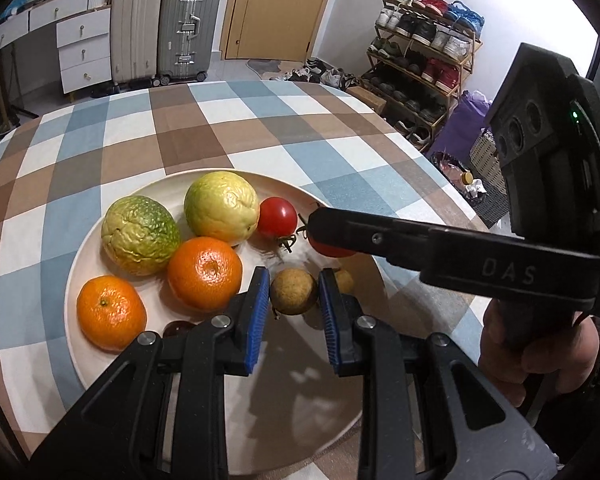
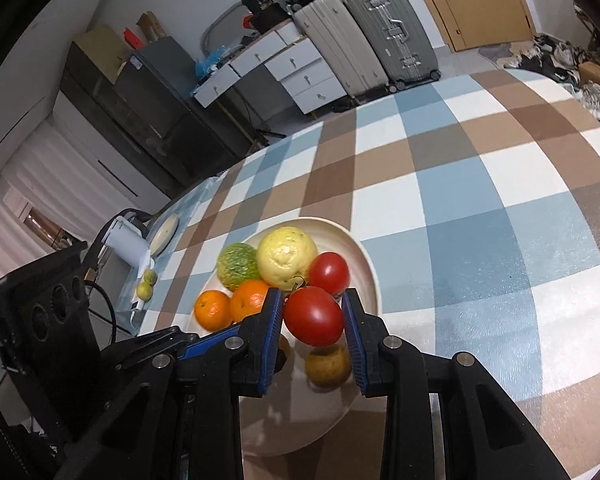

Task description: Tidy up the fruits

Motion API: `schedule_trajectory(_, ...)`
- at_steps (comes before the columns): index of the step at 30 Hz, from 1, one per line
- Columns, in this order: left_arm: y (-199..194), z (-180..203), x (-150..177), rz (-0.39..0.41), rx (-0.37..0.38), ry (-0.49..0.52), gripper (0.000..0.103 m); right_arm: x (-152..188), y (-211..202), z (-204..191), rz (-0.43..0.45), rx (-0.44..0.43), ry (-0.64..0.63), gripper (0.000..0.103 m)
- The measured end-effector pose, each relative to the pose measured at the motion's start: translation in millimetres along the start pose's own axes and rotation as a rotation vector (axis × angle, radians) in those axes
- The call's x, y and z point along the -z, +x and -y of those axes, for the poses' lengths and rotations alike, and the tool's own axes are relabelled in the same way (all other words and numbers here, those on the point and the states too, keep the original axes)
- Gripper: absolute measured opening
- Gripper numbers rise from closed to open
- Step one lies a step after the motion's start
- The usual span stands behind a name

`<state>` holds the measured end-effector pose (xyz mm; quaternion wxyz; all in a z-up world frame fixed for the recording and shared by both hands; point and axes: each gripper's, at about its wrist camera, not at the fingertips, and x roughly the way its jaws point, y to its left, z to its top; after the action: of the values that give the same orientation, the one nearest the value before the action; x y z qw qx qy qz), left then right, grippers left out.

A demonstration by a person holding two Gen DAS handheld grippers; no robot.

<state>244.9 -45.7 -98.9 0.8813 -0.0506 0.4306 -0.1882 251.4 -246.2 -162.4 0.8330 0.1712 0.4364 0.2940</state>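
Observation:
A cream plate (image 1: 100, 236) (image 2: 364, 252) on the checked table holds two yellow-green citrus (image 1: 140, 235) (image 1: 221, 207), two oranges (image 1: 204, 273) (image 1: 111, 312), a red tomato (image 1: 277, 217) (image 2: 329, 272) and small brown fruits. My left gripper (image 1: 293, 296) is shut on a small brown fruit (image 1: 293, 291) just above the plate. My right gripper (image 2: 311, 316) is shut on a second red tomato (image 2: 313, 316), held over the plate's right side; it shows in the left wrist view (image 1: 332, 249) under the right gripper's finger. Another brown fruit (image 2: 327, 365) lies below it.
The checked tablecloth (image 1: 220, 128) runs wide beyond the plate. At the table's far left edge in the right wrist view stand a white device (image 2: 126, 242), a small dish (image 2: 165, 232) and two small green fruits (image 2: 146, 284). Suitcases and a shoe rack stand beyond the table.

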Motion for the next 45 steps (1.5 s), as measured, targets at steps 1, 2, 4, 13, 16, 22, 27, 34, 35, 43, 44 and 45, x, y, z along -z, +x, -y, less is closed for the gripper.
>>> schedule_trajectory(1, 0, 0, 0, -0.001, -0.004, 0.002, 0.023, 0, 1, 1, 0.0, 0.003, 0.002, 0.031)
schedule_trajectory(2, 1, 1, 0, -0.004, -0.012, 0.006, 0.023, 0, 3, 1, 0.0, 0.005, 0.002, 0.031)
schedule_trajectory(4, 1, 1, 0, 0.003, -0.019, 0.016, 0.023, 1, 4, 1, -0.002, 0.005, 0.0, 0.031)
schedule_trajectory(13, -13, 4, -1, 0.028, -0.011, 0.013, 0.039, 1, -23, -6, 0.095, -0.004, -0.024, 0.051)
schedule_trajectory(16, -31, 8, 0, 0.073, -0.023, 0.012, 0.061, 0, -42, -11, 0.147, -0.004, -0.041, 0.051)
schedule_trajectory(22, -68, 14, 2, 0.136, -0.042, 0.008, 0.067, 8, -84, -23, 0.252, -0.004, -0.049, 0.072)
schedule_trajectory(27, -104, 19, 12, 0.211, -0.074, -0.005, 0.081, 21, -113, -41, 0.32, 0.002, -0.085, 0.092)
schedule_trajectory(34, -150, 24, 28, 0.291, -0.188, -0.027, 0.097, 46, -145, -69, 0.417, 0.046, -0.163, 0.102)
schedule_trajectory(35, -157, 25, 31, 0.312, -0.206, -0.028, 0.102, 50, -149, -72, 0.431, 0.053, -0.175, 0.102)
schedule_trajectory(43, -206, 31, 54, 0.451, -0.313, -0.044, 0.102, 80, -177, -94, 0.554, 0.107, -0.258, 0.103)
schedule_trajectory(44, -211, 31, 59, 0.471, -0.331, -0.049, 0.102, 83, -179, -97, 0.568, 0.116, -0.272, 0.103)
schedule_trajectory(45, -215, 30, 63, 0.491, -0.345, -0.055, 0.102, 88, -181, -101, 0.589, 0.129, -0.296, 0.103)
